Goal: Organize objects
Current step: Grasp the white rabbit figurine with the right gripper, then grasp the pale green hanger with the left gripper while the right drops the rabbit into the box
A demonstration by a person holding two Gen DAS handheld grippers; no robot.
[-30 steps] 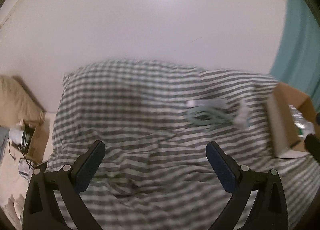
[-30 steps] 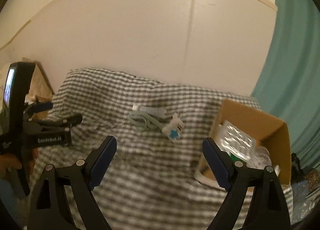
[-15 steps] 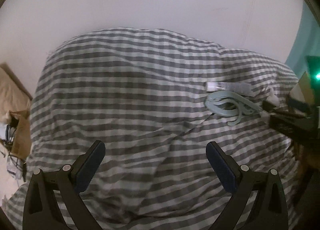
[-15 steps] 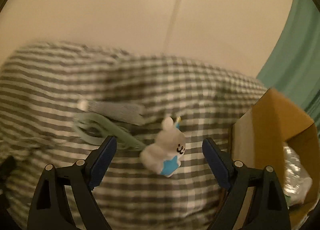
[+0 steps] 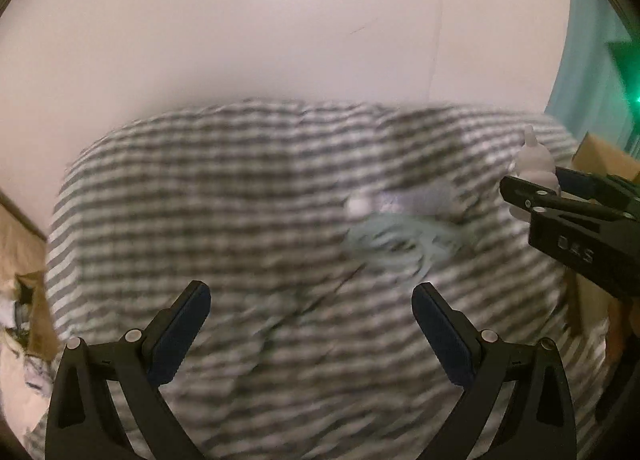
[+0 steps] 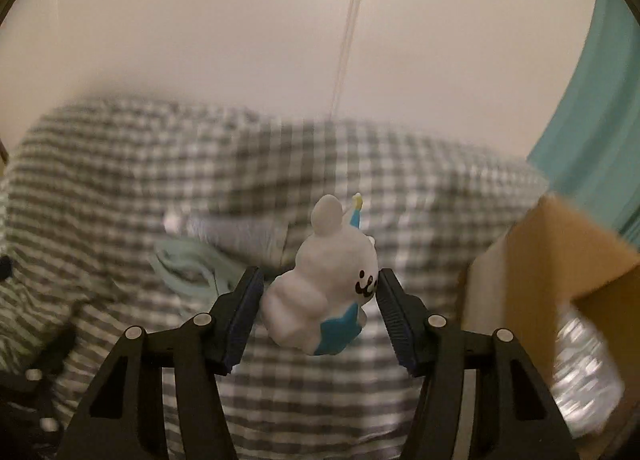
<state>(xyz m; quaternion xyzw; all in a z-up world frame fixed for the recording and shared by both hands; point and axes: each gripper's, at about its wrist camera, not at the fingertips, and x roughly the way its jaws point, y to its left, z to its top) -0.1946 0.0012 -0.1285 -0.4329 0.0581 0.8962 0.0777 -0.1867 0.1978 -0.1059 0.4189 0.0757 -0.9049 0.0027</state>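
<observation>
Two pads of right gripper (image 6: 318, 302) pinching white rabbit figurine (image 6: 328, 280), cardboard box (image 6: 552, 260) lying rightward. Left gripper (image 5: 310, 326) gaping wide, gripping nothing, hovering over gingham cloth (image 5: 220, 199).

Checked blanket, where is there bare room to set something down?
Free: the checked blanket left of the mint hanger, up to the wall. Crowded: hanger, grey tube, bunny figurine in the right gripper, cardboard box.
</observation>
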